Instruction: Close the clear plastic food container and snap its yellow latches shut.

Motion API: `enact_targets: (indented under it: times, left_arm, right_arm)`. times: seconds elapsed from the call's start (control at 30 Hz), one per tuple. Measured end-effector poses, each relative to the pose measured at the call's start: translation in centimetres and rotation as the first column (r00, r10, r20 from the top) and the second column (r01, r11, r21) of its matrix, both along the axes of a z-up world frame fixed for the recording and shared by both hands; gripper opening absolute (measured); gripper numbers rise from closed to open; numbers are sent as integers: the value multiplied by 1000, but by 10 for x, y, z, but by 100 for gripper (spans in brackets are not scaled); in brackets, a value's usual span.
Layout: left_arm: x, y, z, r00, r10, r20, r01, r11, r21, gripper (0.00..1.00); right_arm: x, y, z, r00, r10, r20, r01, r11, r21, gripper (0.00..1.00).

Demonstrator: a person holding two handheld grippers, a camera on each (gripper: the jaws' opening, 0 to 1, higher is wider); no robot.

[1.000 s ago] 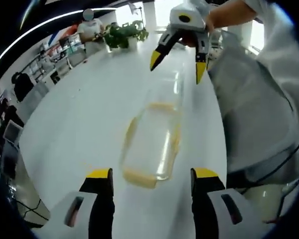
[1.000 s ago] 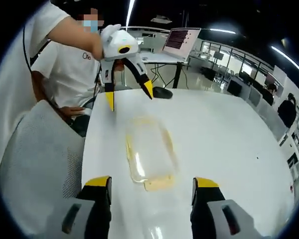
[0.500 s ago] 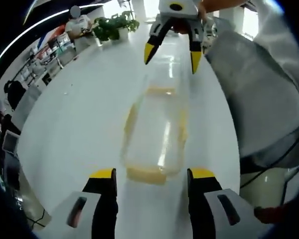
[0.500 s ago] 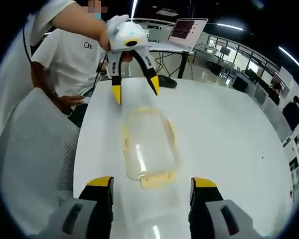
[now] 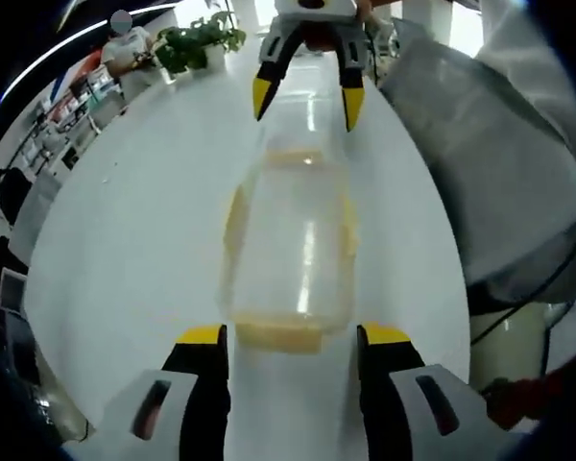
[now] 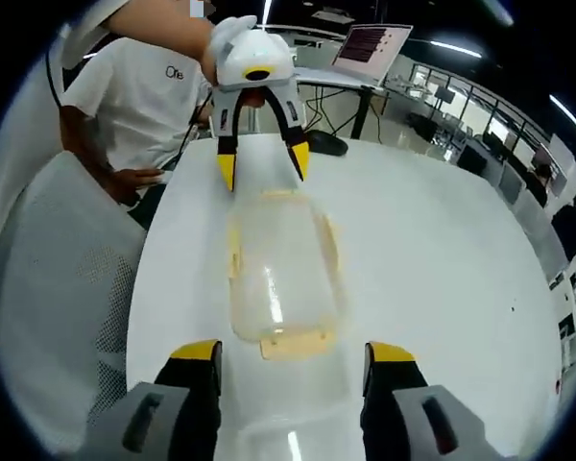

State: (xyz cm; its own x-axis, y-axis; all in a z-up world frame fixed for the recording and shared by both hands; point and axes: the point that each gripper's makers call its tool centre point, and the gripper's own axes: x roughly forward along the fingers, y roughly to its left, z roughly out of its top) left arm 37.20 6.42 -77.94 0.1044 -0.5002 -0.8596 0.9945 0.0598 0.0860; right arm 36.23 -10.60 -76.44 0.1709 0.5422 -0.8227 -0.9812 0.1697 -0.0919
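The clear container [image 5: 290, 252] at frame centre is now approached from both ends: left gripper [image 5: 286, 338] and right gripper [image 6: 288, 351], both spread wide and empty, are brought nearer its end latches.

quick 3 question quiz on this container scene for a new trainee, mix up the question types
1. True or false: the clear container rests on the white table.
2. The latches are which colour? A red, B yellow, C blue.
3. Fill in: both the left gripper and the right gripper have their jaws ____.

Key: 1 true; 2 B; 3 open.
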Motion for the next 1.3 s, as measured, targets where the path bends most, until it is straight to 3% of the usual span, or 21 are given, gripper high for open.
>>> enact_targets:
  times: [0.63,0.83,0.93,1.3]
  left_arm:
    - [5,2,-11,999,-30,-14,30,999,25,50]
    - [5,1,-12,999,-37,-21,38,999,29,49]
    - [6,1,-12,999,-40,-25,41,999,30,49]
    - [5,0,-17,998,-52,-40,54,998,45,47]
  right_arm:
    - [4,4,-22,997,77,-9,-78,993,-84,54]
    - [5,6,-24,997,68,-41,-71,994,-78,49]
    - [7,5,-25,996,83,-23,-85,991,-99,50]
    - [6,8,-33,992,117,-52,-122,985,-118,48]
